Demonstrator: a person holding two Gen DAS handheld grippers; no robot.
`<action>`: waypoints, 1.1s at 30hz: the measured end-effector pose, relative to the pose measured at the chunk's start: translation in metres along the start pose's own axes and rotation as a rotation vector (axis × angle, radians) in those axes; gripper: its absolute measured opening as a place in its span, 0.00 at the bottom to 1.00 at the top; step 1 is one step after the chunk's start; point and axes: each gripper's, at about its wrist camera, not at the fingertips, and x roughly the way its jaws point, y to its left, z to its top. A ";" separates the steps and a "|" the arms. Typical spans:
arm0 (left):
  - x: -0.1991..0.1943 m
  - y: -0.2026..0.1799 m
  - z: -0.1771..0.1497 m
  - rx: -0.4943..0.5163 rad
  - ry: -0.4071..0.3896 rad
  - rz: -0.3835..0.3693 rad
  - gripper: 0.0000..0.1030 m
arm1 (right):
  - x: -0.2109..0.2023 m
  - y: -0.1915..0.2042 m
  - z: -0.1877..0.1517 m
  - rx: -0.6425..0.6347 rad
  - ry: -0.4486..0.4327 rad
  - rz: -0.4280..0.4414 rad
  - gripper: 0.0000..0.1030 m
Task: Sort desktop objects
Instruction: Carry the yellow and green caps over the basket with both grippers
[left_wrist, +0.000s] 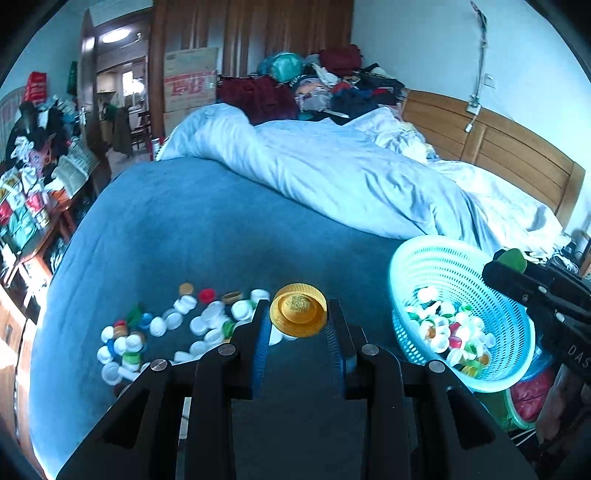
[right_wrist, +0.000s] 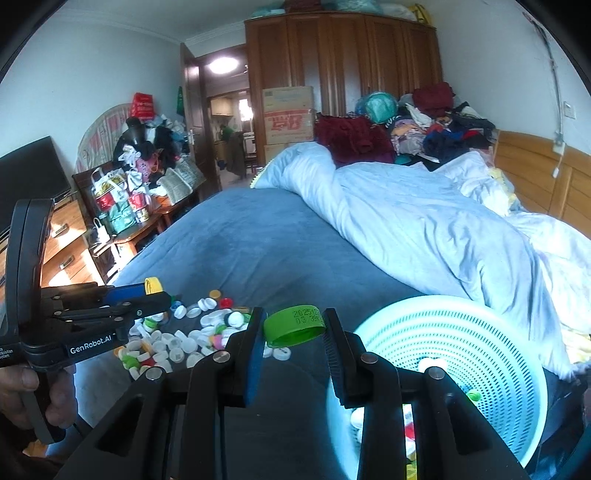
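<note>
1. Carrying one bottle cap each, both tools are mid-sort: the left hand-held gripper (left_wrist: 298, 317) pinches a yellow cap (left_wrist: 298, 309), and the right hand-held gripper (right_wrist: 294, 328) pinches a green cap (right_wrist: 293, 325).
2. Done so far, judging by the contents: the turquoise basket (left_wrist: 480, 266) at the edge of the bed (left_wrist: 221, 229) already holds a good layer of mixed caps.
3. Left to do: a loose pile of caps (left_wrist: 177, 325), mostly white with some green, red and orange, lies on the blue bed cover, well apart from the basket. The sort looks roughly mid-way.
4. The yellow cap is ridged round its rim, sits open side down between the pads, and carries a printed square code on top.
5. The green cap is held on edge, its open mouth turned down toward the camera, with dark printed digits along its side wall. It hangs just beside the basket's rim.
6. Both caps are held clear above the bed cover.
</note>
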 end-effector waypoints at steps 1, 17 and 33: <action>0.001 -0.005 0.002 0.012 0.000 -0.005 0.24 | -0.001 -0.004 -0.001 0.005 0.002 -0.006 0.33; 0.021 -0.089 0.027 0.129 0.013 -0.087 0.24 | -0.020 -0.054 -0.012 0.081 0.004 -0.081 0.33; 0.044 -0.153 0.047 0.202 0.033 -0.168 0.24 | -0.028 -0.103 -0.015 0.141 0.029 -0.149 0.33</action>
